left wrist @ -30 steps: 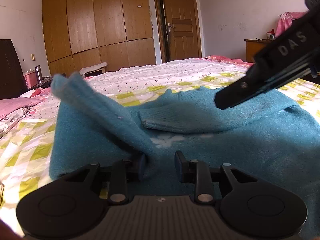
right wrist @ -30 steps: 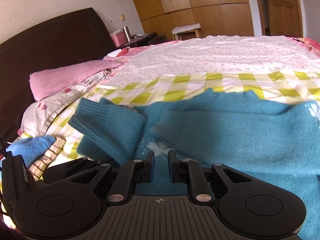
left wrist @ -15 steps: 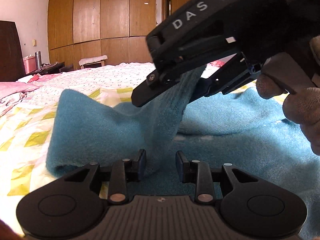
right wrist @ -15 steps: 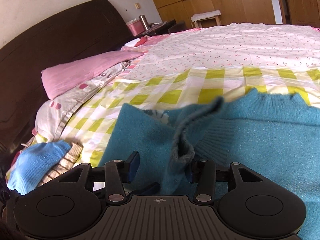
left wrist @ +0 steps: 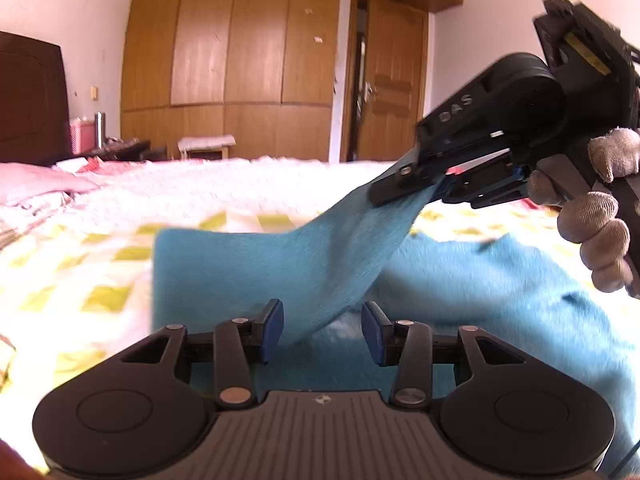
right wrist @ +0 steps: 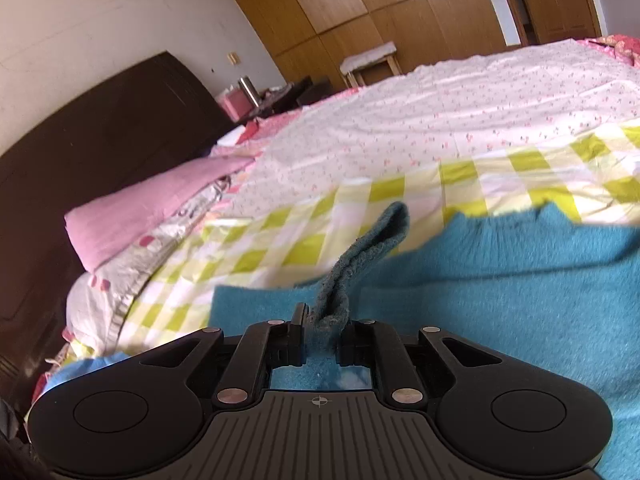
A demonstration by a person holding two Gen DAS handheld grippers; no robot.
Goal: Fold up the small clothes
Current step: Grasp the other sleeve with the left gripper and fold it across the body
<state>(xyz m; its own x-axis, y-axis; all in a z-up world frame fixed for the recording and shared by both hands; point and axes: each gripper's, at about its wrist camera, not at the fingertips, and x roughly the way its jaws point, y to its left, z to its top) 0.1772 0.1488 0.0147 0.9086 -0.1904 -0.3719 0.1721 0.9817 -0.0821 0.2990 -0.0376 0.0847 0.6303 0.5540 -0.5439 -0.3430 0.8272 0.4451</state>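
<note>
One bed (right wrist: 460, 128) filled both frames, its checked sheet carrying the single teal sweater (right wrist: 520, 280) spread flat across the lower right. I had one sleeve (left wrist: 340, 248) lifted toward the upper right, pinched in the right hand-held gripper (left wrist: 424, 186) as its jaws closed on the cloth, evidently to swing it over the body. The left hand-held gripper (left wrist: 322, 332) was opening, pads apart, sleeve loose between them. One pink pillow (right wrist: 152, 208) lay left.
</note>
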